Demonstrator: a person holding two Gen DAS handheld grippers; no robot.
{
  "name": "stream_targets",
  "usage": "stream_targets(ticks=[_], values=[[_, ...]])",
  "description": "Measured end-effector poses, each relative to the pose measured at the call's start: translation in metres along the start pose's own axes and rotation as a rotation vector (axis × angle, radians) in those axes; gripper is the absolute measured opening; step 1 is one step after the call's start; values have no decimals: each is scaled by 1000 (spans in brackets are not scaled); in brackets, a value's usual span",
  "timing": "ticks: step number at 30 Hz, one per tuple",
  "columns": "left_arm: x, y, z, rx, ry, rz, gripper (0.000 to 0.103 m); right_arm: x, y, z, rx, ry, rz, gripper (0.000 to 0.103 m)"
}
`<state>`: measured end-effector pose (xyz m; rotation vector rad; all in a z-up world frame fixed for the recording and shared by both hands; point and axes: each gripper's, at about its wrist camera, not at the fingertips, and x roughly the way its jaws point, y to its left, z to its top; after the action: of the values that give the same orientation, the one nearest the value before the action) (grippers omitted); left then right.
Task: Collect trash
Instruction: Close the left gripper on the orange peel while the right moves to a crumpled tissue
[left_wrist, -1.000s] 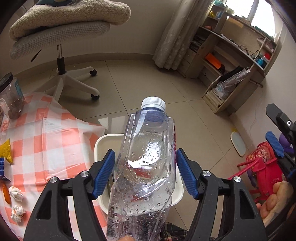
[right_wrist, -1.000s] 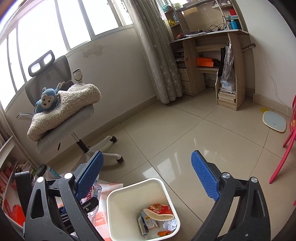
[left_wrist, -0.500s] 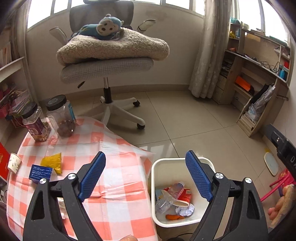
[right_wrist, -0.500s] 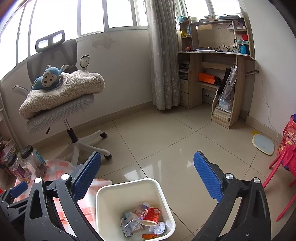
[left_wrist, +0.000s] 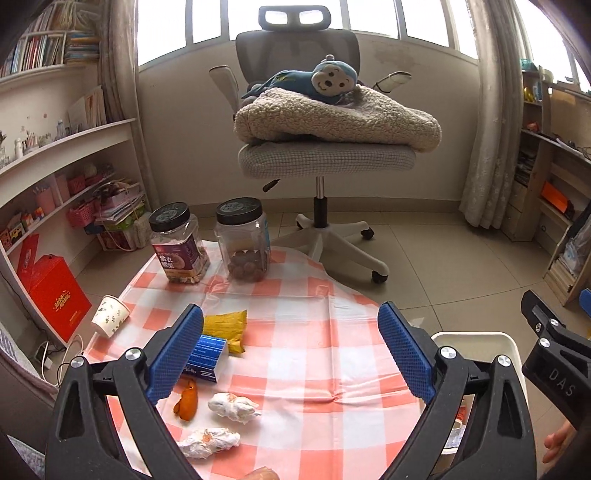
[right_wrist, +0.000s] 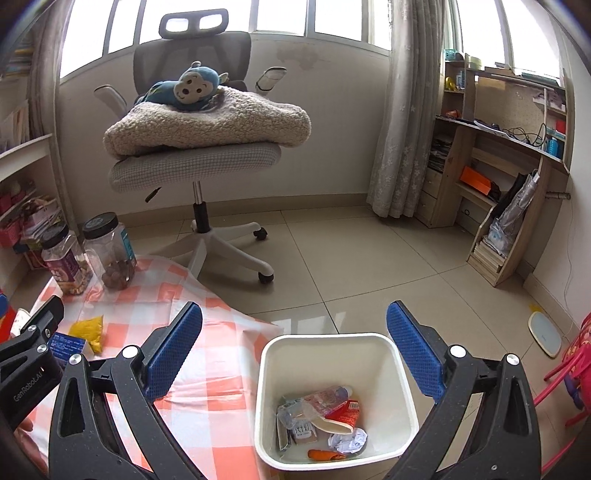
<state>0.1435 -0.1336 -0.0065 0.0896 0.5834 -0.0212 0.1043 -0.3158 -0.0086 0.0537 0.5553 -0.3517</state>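
Trash bin (right_wrist: 373, 341): bottle (right_wrist: 317, 400) inside, beside counter (left_wrist: 317, 354) for easy drops. Left gripper (left_wrist: 291, 354) just opened wide, empty, over tissue wads (left_wrist: 232, 404). Right gripper (right_wrist: 295, 354) open, empty.

A lived-in home study: a grey mesh office chair (left_wrist: 325, 155) carrying a beige fleece blanket (left_wrist: 336, 118) and blue plush monkey (left_wrist: 317, 79), white curved bookshelves (left_wrist: 62, 147), a cluttered wooden desk unit (right_wrist: 491, 155), lace curtains (right_wrist: 406, 110), beige tiled floor (right_wrist: 369, 258)

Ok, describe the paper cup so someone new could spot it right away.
Find the orange-and-white checked cloth spread on the floor. At its left edge, near the red box, lies the small white paper cup, the only thing tipped on its side, speckled with dark marks.
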Motion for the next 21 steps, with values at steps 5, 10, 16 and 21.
stream_targets(ticks=[5, 10, 16, 21], values=[[24, 40, -11, -30, 91, 68, 93, 6, 44, -5, -69, 36, 54, 96], [65, 81, -29, -20, 252, 155, 93, 13, 81, -8, -112, 73, 103, 96], [120, 141, -57, -39, 467, 217, 93, 21, 117, -13, -151, 125, 161, 96], [159, 173, -92, -97, 679, 143, 91, 35, 140, -22, -193, 207, 224, 96]])
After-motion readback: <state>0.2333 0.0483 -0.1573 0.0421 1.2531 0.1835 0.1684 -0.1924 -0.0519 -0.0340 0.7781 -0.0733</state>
